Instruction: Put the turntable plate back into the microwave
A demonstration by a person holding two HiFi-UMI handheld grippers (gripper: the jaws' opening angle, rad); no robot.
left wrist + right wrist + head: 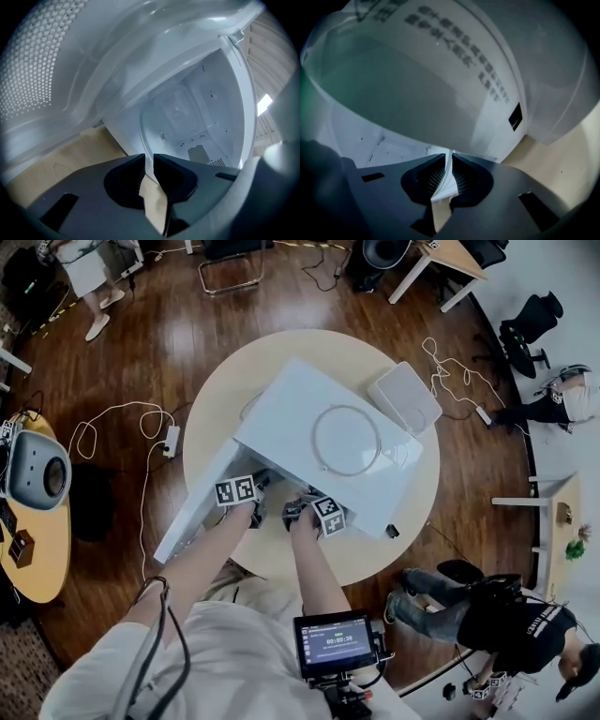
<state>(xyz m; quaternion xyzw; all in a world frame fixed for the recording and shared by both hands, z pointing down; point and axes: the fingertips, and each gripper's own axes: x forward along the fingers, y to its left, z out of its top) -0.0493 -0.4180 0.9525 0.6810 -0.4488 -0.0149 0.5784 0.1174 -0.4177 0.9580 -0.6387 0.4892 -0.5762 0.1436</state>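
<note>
Steadiness is what this step asks for, as I judge it. The glass plate [183, 124] is part-way inside the microwave [281, 399], with its far side deep in the oven and its near rim at the opening. It looks carried rather than set down. Both sides should go in together and come down evenly, so the plate lands flat and centred instead of on one edge. A pinch on a thin glass rim can slip or chip if one side leads or twists. Letting go should wait until the plate sits flat and does not rock.

The left tool [149, 161] is nearly closed, with only a slim gap. The plate's rim runs into that gap, so it looks clamped on the rim. The right tool [449, 160] is narrower yet, its ribbed pads pinching the thin rim from the other side.

The microwave's door [197, 507] stands swung open to the left, clear of both arms. A thin ring [347, 440] lies on the microwave's roof. If that is the roller support, it probably belongs under the plate first, though I cannot tell. The oven stands on a round tabletop [225, 381].
</note>
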